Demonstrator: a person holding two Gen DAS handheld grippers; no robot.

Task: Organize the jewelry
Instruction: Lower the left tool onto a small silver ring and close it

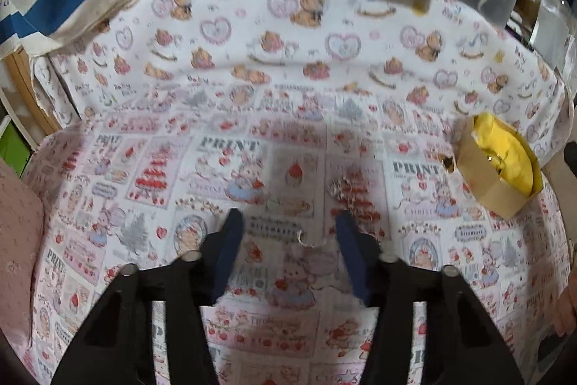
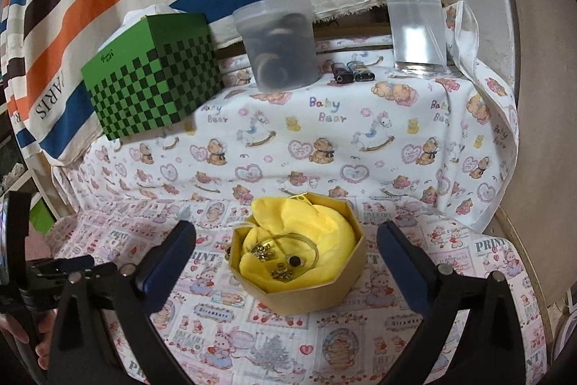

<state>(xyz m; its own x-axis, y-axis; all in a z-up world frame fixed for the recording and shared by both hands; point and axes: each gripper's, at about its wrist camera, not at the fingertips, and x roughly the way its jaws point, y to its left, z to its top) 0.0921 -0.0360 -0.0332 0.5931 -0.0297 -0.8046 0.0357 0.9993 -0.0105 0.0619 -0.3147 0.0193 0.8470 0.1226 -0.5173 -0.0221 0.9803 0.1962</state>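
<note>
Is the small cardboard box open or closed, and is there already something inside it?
Open. The box has no lid on it, and the yellow cloth inside holds several small jewelry pieces.

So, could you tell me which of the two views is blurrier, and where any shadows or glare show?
Left wrist view: blurred throughout, fisheye-curved, soft shadow on the cloth ahead of the fingers. Right wrist view: sharper; box crisp, glare on the bottle, dark vignette at the corners.
</note>
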